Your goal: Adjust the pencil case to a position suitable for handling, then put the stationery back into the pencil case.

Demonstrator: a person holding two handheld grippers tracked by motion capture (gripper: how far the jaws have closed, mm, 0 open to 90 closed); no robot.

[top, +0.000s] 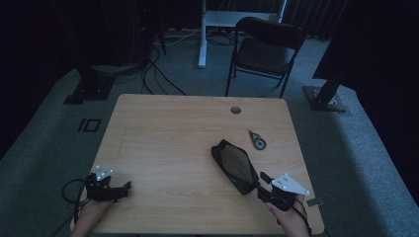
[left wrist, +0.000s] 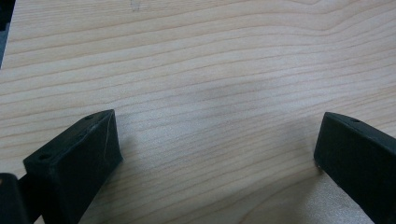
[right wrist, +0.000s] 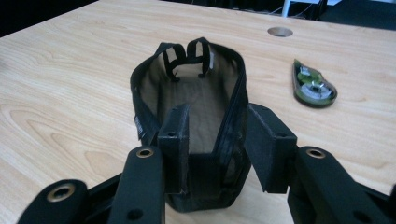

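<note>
I keep the right claw (right wrist: 219, 149) parted astride the mesh pouch's (top: 235, 165) near wall at the table's (top: 163, 143) five o'clock; close squarely. Left claw (left wrist: 217, 154) open, empty, at seven o'clock.

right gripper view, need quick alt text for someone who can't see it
An open black mesh pouch stands on a light wooden table, its near wall between the right gripper's two black fingers, which are slightly parted. A small green and black tape dispenser lies on the table to its right.
</note>
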